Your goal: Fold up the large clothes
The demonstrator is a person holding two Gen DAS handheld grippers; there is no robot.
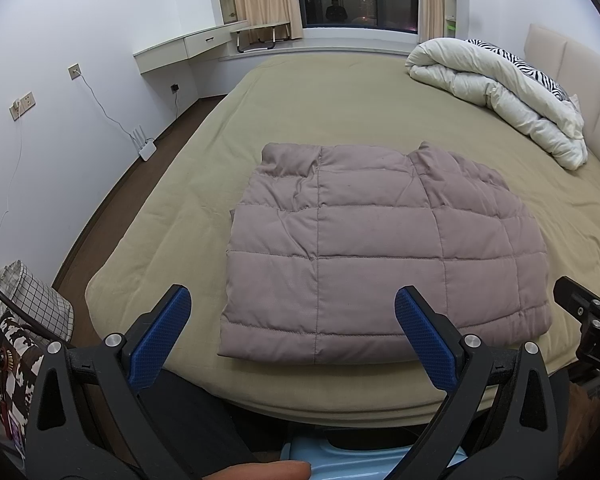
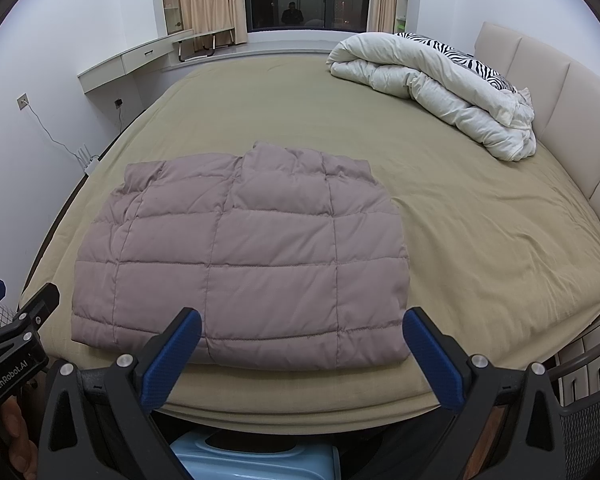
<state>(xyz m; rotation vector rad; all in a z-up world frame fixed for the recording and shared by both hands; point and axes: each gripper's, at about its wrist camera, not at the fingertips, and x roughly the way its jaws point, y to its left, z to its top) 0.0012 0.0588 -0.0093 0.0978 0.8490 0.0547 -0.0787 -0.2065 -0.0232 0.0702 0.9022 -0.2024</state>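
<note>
Both claws, left claw (image 1: pixel 292 320) and right claw (image 2: pixel 302 342), wide, empty, short of folded jacket (image 1: pixel 380 248).

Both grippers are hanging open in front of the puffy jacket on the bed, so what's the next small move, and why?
Probably bring both grippers forward to the near hem of the mauve quilted down jacket. It lies partly folded on the olive bedsheet, and the left gripper and right gripper have jaws open, holding nothing.
</note>
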